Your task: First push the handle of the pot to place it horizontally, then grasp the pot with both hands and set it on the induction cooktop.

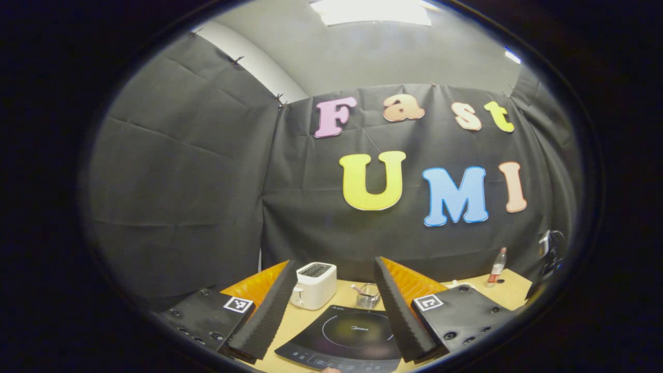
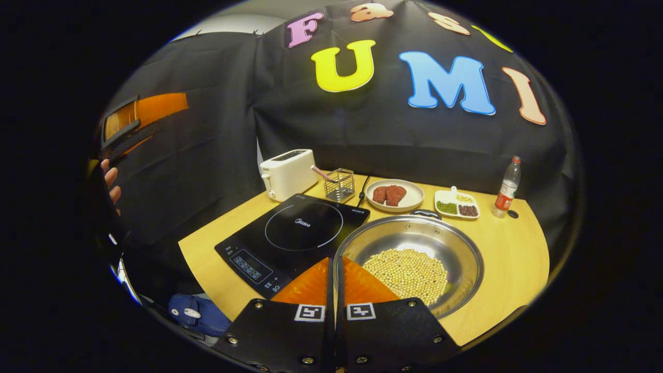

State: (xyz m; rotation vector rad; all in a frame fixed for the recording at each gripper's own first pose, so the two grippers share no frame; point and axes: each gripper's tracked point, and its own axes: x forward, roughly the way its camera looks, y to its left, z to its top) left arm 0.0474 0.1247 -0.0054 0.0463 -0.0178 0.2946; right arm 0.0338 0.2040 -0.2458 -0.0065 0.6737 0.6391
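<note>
1. The right gripper [image 2: 334, 269] has its two fingers pressed flat together — orange wedge-shaped faces meeting along a thin dark seam, black plates with square markers and screws behind them. Nothing sits between them; the joined tips lie over the near rim of the pot, though contact cannot be judged.

2. The left gripper [image 1: 331, 295] stands wide open in the left gripper view: two ribbed black pads set well apart, orange backing behind each, holding nothing and raised above the table.

3. The pot [image 2: 409, 261] is a wide, shallow, shiny steel bowl, round-rimmed, resting on the table just right of the cooktop. A flat bed of small pale beans [image 2: 406, 274] covers its bottom. A dark stub shows at its far rim; whether that is the handle cannot be told.

4. The induction cooktop [image 2: 292, 230] is a flat, glossy black glass slab with a white ring and a strip of controls at its near edge — bare on top.

5. The table [image 2: 513, 248] is pale wood with a rounded edge.

6. Farther back stand a white toaster [image 2: 287, 173], a small wire basket [image 2: 339, 185], a round plate of reddish meat [image 2: 394, 196], a divided white dish [image 2: 457, 204] and a plastic bottle [image 2: 509, 187].

7. At the left edge of the right gripper view, a hand [image 2: 110, 186] holds the other gripper.
</note>
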